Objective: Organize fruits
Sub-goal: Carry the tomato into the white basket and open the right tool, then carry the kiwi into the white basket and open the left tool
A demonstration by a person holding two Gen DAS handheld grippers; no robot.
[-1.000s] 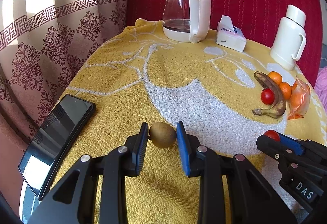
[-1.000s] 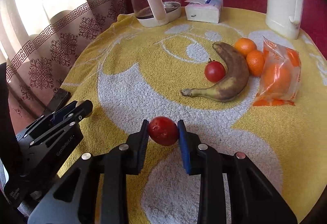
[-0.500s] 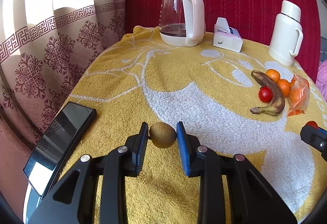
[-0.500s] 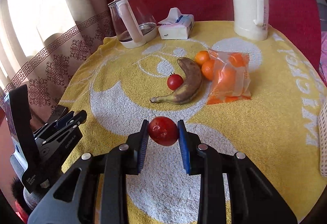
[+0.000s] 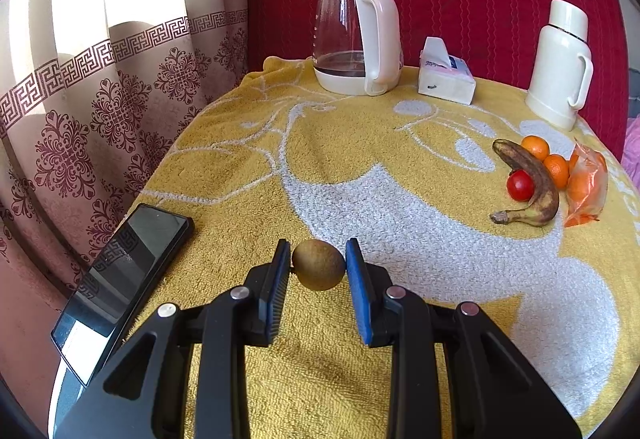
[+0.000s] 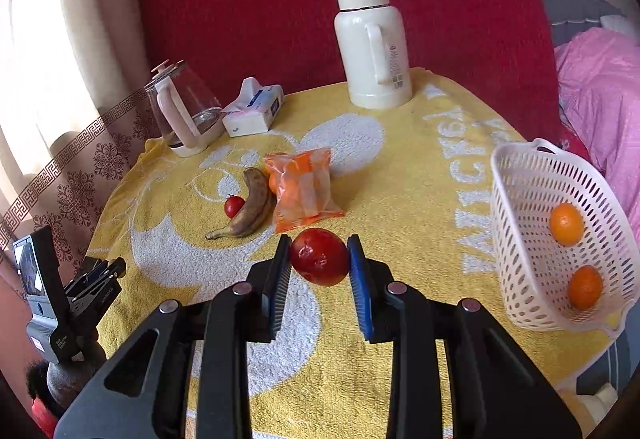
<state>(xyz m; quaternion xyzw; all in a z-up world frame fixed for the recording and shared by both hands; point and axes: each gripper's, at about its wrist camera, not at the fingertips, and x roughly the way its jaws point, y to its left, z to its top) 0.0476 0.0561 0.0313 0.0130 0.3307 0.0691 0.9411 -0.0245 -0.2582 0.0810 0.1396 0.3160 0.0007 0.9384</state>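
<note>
My left gripper (image 5: 318, 265) is shut on a brown kiwi (image 5: 318, 271) and holds it above the yellow towel. My right gripper (image 6: 319, 257) is shut on a red tomato (image 6: 319, 257). A white basket (image 6: 520, 239) at the right edge holds two oranges (image 6: 566, 225). On the towel lie a spotted banana (image 6: 250, 213), a small red tomato (image 6: 234, 206), loose oranges (image 5: 536, 147) and a bag of oranges (image 6: 302, 189). The left gripper also shows in the right wrist view (image 6: 96, 277), far left.
A glass kettle (image 5: 354, 39), a tissue pack (image 5: 446, 77) and a white thermos (image 5: 562, 63) stand along the back. A black phone (image 5: 124, 279) lies at the table's left edge. Curtains hang left; a pink blanket (image 6: 600, 87) lies right.
The right gripper has risen and swung right with the tomato, bringing the basket into view. The left gripper has risen slightly and still holds the kiwi; the right gripper has left its view.
</note>
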